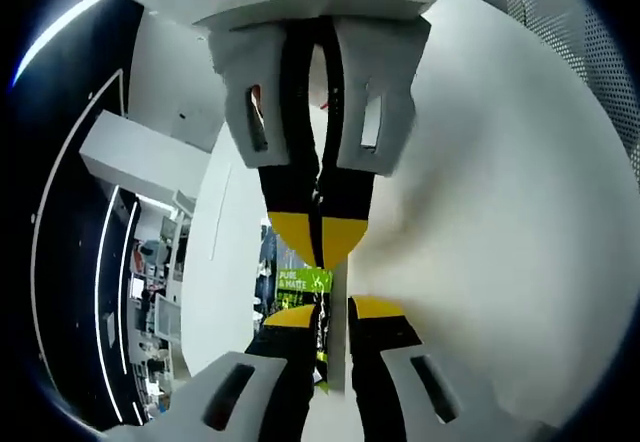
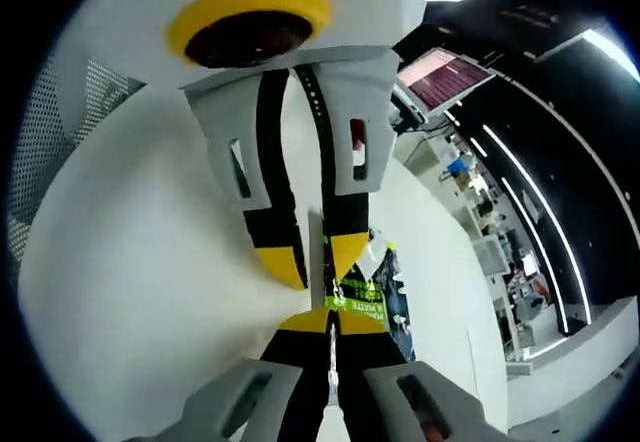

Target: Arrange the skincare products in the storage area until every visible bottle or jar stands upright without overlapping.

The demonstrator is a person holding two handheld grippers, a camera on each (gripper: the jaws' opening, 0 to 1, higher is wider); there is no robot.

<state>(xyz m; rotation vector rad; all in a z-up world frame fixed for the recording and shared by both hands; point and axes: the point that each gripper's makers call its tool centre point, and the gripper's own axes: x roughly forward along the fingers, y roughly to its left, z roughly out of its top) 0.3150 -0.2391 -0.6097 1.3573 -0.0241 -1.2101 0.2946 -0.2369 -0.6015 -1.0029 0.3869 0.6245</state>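
Observation:
My two grippers point at each other, tip to tip, in front of a big white surface (image 1: 500, 242). In the left gripper view my left gripper (image 1: 334, 314) rises from below, its jaws a narrow gap apart with nothing clearly between them. From above comes my right gripper (image 1: 318, 234), yellow tips pressed together and empty. The right gripper view has the right gripper (image 2: 331, 324) below and the left gripper (image 2: 318, 254) above. A dark item with a green label (image 1: 303, 282) reading PURE & MATTE shows behind the tips, and the green label (image 2: 360, 309) is beside them in the right gripper view. What it is stays unclear.
A perforated grey panel (image 1: 600, 52) borders the white surface; the panel (image 2: 55, 112) is at the left of the right gripper view. Beyond lies a dark room with strip lights (image 2: 520, 232), a lit monitor (image 2: 440, 72) and a white counter (image 1: 140, 157).

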